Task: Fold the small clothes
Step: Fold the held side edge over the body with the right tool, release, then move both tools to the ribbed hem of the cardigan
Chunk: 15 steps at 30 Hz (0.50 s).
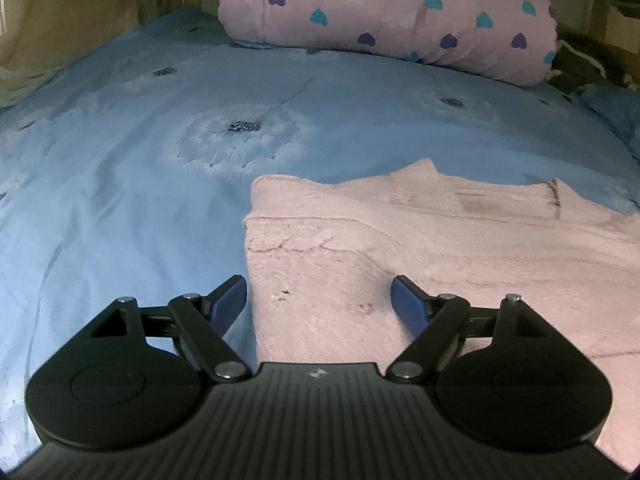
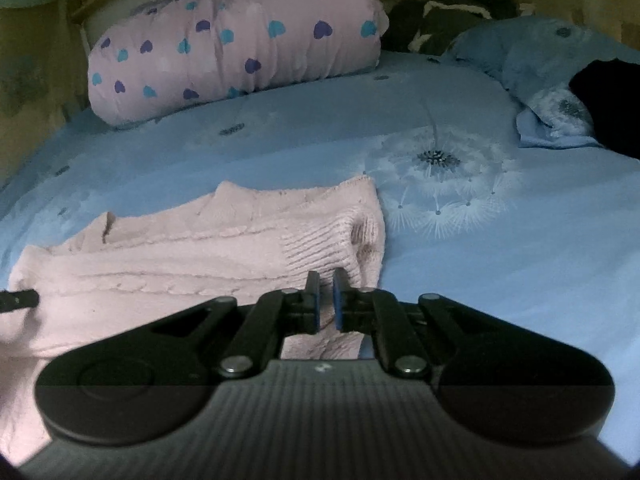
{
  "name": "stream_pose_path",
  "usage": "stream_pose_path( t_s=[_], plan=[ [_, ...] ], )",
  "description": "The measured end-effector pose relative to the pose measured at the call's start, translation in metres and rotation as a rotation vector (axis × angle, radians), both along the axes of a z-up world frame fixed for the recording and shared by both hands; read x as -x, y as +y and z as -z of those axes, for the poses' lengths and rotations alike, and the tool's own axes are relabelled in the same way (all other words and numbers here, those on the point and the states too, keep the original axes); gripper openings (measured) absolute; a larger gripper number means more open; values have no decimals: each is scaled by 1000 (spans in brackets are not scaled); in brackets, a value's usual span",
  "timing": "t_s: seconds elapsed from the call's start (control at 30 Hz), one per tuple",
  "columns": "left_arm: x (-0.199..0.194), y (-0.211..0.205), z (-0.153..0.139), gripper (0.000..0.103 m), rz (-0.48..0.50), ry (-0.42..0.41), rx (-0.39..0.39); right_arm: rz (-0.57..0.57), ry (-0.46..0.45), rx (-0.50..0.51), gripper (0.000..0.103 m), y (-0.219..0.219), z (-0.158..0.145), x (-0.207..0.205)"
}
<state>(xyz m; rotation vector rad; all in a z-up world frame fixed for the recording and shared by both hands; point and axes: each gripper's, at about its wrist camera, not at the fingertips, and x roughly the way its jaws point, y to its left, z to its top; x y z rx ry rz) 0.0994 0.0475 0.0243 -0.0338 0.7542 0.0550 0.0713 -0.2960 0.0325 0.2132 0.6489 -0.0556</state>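
Lying on the blue dandelion-print bedsheet (image 1: 120, 208): pink knit sweater (image 2: 192, 240), partly folded. Left gripper (image 1: 319, 294) is hovering spread wide over its fleecy edge, gripping nothing. Right gripper (image 2: 326, 286) is sitting pressed together at the ribbed cuff (image 2: 320, 248); can't tell if it's pinching fabric. Heart-print quilt roll (image 2: 240, 48) behind.

One pink sweater (image 2: 192, 236), one heart-print quilt roll (image 2: 236, 48), one blue pillow (image 2: 532, 56)

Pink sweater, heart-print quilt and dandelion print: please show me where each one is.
pink sweater (image 2: 224, 240), right wrist view, on its cable-knit body.
heart-print quilt (image 1: 384, 16), left wrist view, on the middle of the roll.
dandelion print (image 2: 438, 158), right wrist view, on its dark centre.
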Motion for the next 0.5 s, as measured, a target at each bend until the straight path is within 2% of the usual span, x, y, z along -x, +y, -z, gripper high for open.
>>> stream_pose_path(
  t_s=[0.1, 0.17, 0.2, 0.23, 0.37, 0.5],
  plan=[
    [17, -3, -10, 84, 22, -9, -11, 3, -8, -6, 15, 3, -9, 10],
    [30, -3, -16, 84, 23, -6, -22, -8, -9, -7, 31, 6, -17, 17],
    [38, -3, -20, 84, 23, -8, -26, -14, -19, -18, 45, 9, -22, 23],
    [45, -3, -25, 84, 24, -10, -29, -17, -36, -34, 53, 11, -27, 30],
    [78, 0, -47, 85, 24, -17, -30, -57, -72, -82, 53, 24, -44, 59],
    [117, -1, -66, 88, 34, -32, -48, -109, -83, -49, 53, 41, -57, 92]
  ],
)
